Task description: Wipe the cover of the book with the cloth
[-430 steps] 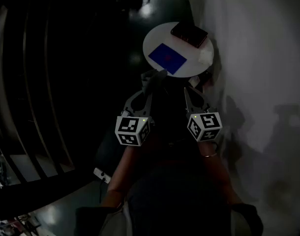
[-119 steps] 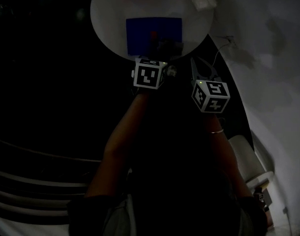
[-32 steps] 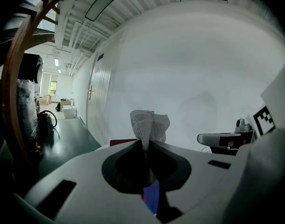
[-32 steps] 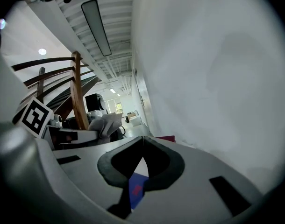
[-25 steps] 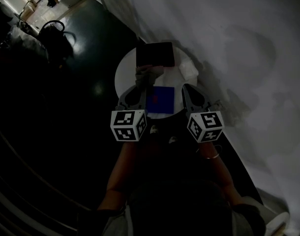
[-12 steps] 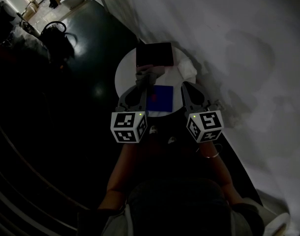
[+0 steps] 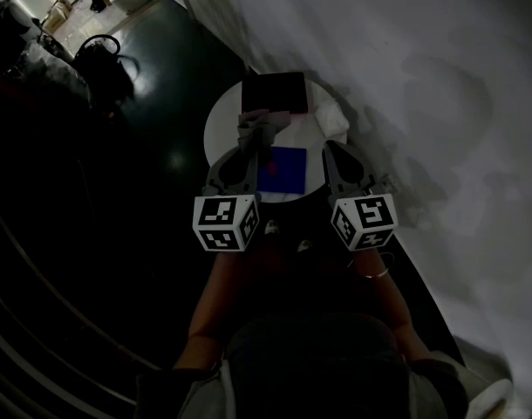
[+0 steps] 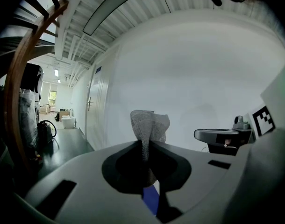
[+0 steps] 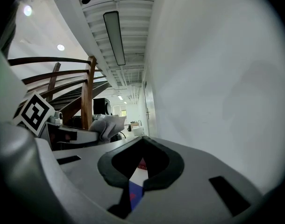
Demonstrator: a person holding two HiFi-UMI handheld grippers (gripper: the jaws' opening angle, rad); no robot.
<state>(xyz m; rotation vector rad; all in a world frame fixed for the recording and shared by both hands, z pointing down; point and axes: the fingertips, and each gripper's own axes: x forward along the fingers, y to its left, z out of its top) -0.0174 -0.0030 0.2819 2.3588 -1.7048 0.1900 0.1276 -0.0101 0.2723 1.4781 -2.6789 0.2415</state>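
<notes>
The left tool (image 7: 234,160) pinches the cloth (image 7: 257,129) beside the book (image 7: 273,92), ready for wiping; the right tool (image 7: 334,160), seemingly pressed together empty, hangs spare.

Cloth (image 8: 149,125) in your left gripper (image 8: 146,146): grey, open mesh weave, rough, matt. Gripper bodies: smooth matt grey plastic. Your right gripper (image 9: 143,143) shows black, dull jaw linings.

Book (image 7: 273,92) at the tabletop's far edge: dark cover, dull, no glare.

Blue sheet (image 7: 281,169) toward the near edge: flat, smooth, matt.

Tabletop (image 7: 221,138): white, smooth.

White wad (image 7: 333,122) at the right edge: crumpled; paper or tissue, can't tell.

Floor (image 7: 174,77): dark, glossy, mirrors the lamps.

Wall (image 7: 405,77): white, matt.

Handrail (image 8: 12,78): brown wood with a slight sheen.

Bangle (image 7: 375,275) on your right wrist: thin, shiny, metal-looking.
</notes>
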